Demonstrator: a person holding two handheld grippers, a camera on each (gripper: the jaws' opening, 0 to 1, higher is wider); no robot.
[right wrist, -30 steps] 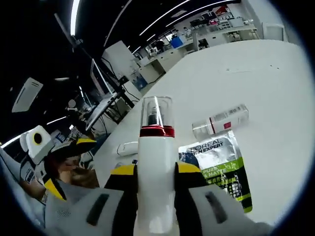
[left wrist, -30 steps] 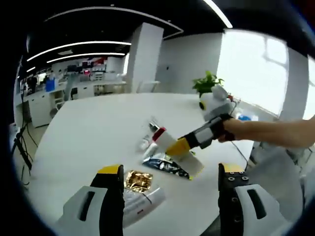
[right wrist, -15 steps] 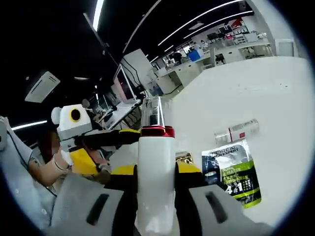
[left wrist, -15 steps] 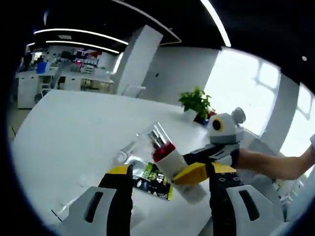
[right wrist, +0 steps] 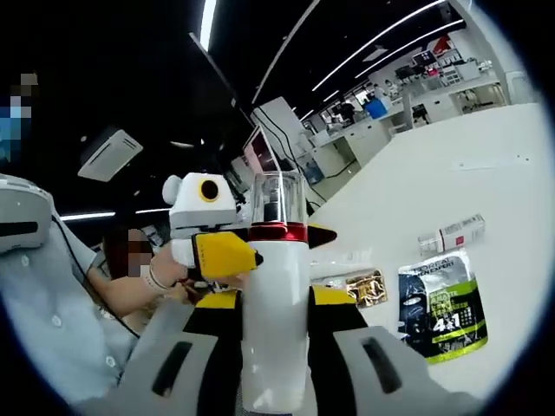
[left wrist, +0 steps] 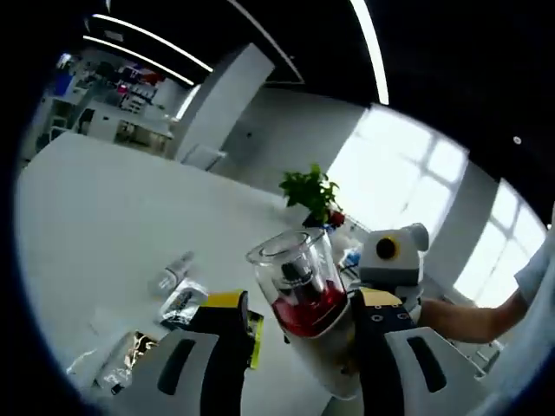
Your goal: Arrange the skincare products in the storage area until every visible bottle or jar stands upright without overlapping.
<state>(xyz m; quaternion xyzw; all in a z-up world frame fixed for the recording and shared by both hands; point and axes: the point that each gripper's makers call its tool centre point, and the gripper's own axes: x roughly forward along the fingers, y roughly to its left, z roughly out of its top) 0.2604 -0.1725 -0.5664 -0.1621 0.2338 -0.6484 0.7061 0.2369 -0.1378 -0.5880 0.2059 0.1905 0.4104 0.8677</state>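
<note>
Left gripper view
Your left gripper [left wrist: 290, 325]: its jaws stand on either side of the bottle's top. I can't tell if they pinch it yet.
Bottle [left wrist: 299, 286]: white, with a red ring and a clear cap. It sits right between the jaws, cap end toward the camera, long way running up and away.
Right gripper [left wrist: 395, 260]: just behind the bottle, on your right.
Table [left wrist: 78, 217]: a small clear bottle [left wrist: 173, 273] lies flat, a gold packet [left wrist: 126, 368] and a dark packet [left wrist: 251, 334] lie low down.
Plant [left wrist: 310, 186]: far back, out of the way.

Right gripper view
Your right gripper [right wrist: 276, 334]: closed tight on the bottle's [right wrist: 276, 312] white body. The bottle is up in the air, standing straight along the jaws.
Left gripper [right wrist: 227, 251]: its yellow tips are by the red ring, one on each side. It is the hand near the cap.
Table [right wrist: 434, 182]: the clear bottle [right wrist: 453, 234] still lies on its side, the green sachet [right wrist: 442, 303] and gold packet [right wrist: 364, 288] lie flat.
Next, I think: nothing blocks you. Hold the body firm, and mind the flat packets when you set the bottle down standing.
</note>
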